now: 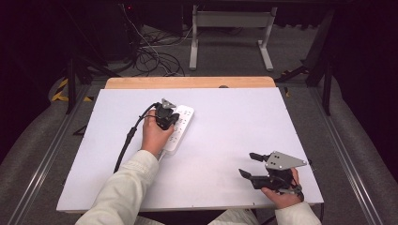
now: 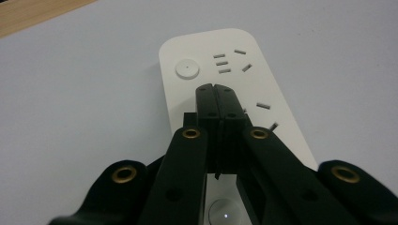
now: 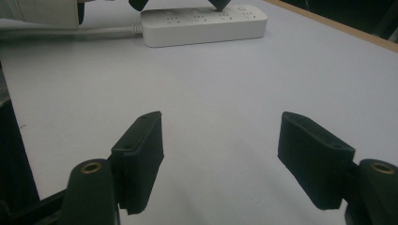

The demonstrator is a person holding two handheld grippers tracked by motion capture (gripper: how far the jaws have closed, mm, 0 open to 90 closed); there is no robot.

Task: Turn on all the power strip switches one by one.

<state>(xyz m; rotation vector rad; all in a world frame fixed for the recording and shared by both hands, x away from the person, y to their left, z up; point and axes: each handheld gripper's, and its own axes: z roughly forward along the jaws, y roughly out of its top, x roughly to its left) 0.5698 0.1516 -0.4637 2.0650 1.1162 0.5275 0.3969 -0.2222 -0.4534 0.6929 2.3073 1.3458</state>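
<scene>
White plastic power strip [image 2: 225,84] lies under the left gripper [image 2: 217,89], jaws pressed together near its round button [image 2: 187,69], likely pressing next; right gripper [image 3: 220,154] idles spread.

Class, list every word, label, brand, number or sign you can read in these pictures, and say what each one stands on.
None can be read.
The white power strip bears socket slots and a round button, no lettering.
The left gripper and right gripper carry no markings.
</scene>
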